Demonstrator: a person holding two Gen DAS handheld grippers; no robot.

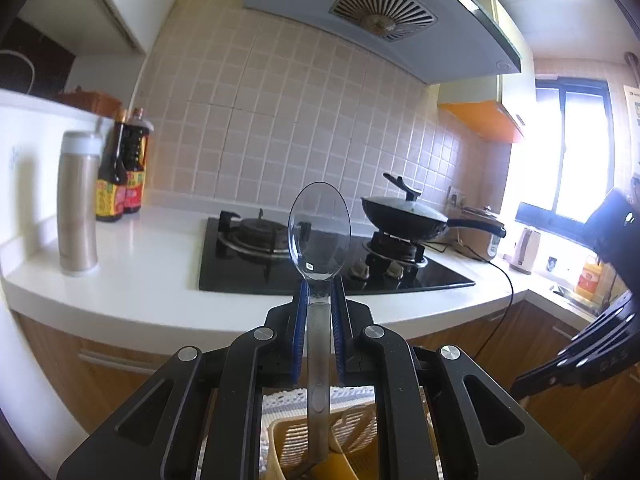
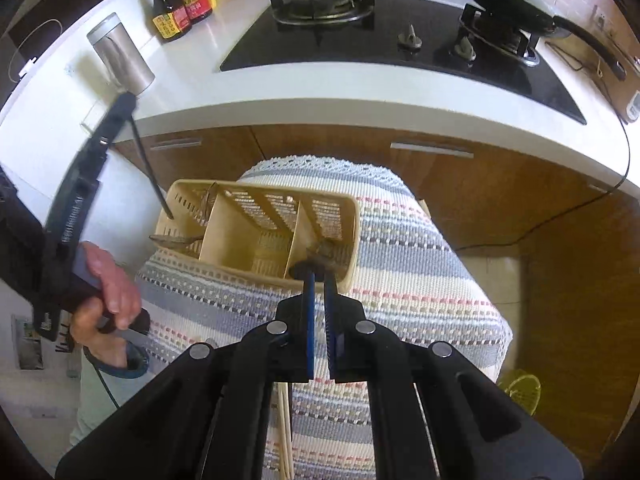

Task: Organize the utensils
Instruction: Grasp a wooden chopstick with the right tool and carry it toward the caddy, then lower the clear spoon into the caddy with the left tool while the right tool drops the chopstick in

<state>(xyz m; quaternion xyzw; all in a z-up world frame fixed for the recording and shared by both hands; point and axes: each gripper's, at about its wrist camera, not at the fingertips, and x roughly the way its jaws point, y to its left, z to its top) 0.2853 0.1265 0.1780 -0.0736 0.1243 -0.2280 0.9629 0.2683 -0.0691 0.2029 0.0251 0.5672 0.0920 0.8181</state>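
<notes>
Left gripper (image 1: 319, 296), clamped on clear spoon (image 1: 319, 236): handle upright, tip hanging directly over caddy's (image 2: 347, 216) left compartment, straight descent judged next; right gripper (image 2: 319, 280), narrow on dark-handled utensil (image 2: 320, 254), at right compartment.

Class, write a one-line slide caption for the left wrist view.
Left gripper holds a clear plastic spoon upright, bowl up, above the beige utensil caddy.

chopsticks (image 2: 285, 432) behind right gripper (image 2: 319, 280)
</notes>
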